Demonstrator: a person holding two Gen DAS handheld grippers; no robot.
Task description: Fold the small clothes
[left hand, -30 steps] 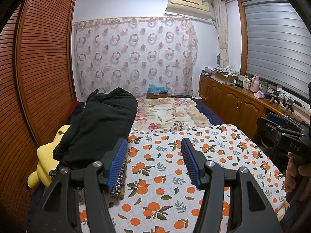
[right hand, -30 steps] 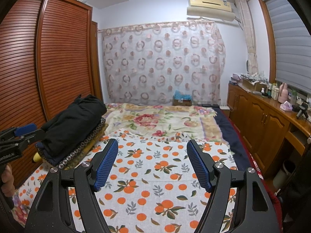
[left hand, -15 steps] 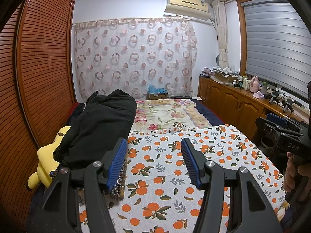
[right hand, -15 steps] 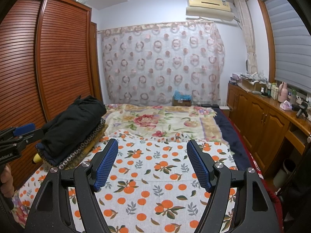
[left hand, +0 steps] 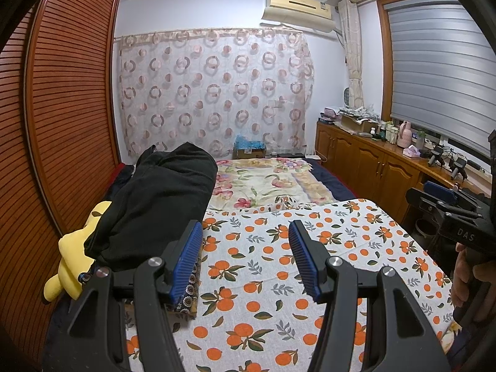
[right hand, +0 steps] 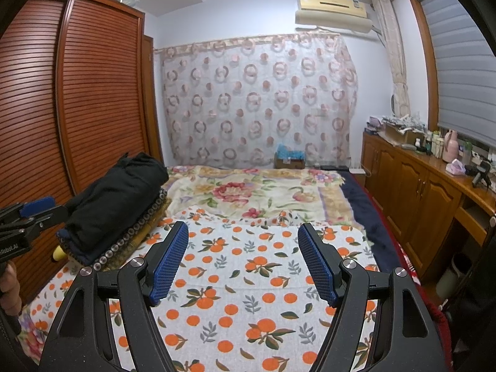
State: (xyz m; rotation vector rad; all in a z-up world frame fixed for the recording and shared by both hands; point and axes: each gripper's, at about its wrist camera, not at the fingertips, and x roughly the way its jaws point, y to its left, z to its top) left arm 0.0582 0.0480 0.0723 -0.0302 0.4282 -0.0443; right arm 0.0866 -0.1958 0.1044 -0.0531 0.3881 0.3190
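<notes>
A stack of folded clothes with a black garment (left hand: 161,198) on top lies at the left side of the bed; it also shows in the right wrist view (right hand: 117,198). My left gripper (left hand: 245,241) is open and empty, held above the orange-print sheet (left hand: 279,272) to the right of the stack. My right gripper (right hand: 243,248) is open and empty above the same sheet (right hand: 248,285). The left gripper's body shows at the left edge of the right wrist view (right hand: 28,220). The right gripper's body shows at the right edge of the left wrist view (left hand: 449,214).
A yellow plush toy (left hand: 71,263) lies beside the stack near the wooden wardrobe (left hand: 62,124). A floral blanket (right hand: 254,192) covers the far bed. A wooden cabinet (right hand: 434,186) with bottles runs along the right wall. A patterned curtain (left hand: 214,93) hangs behind.
</notes>
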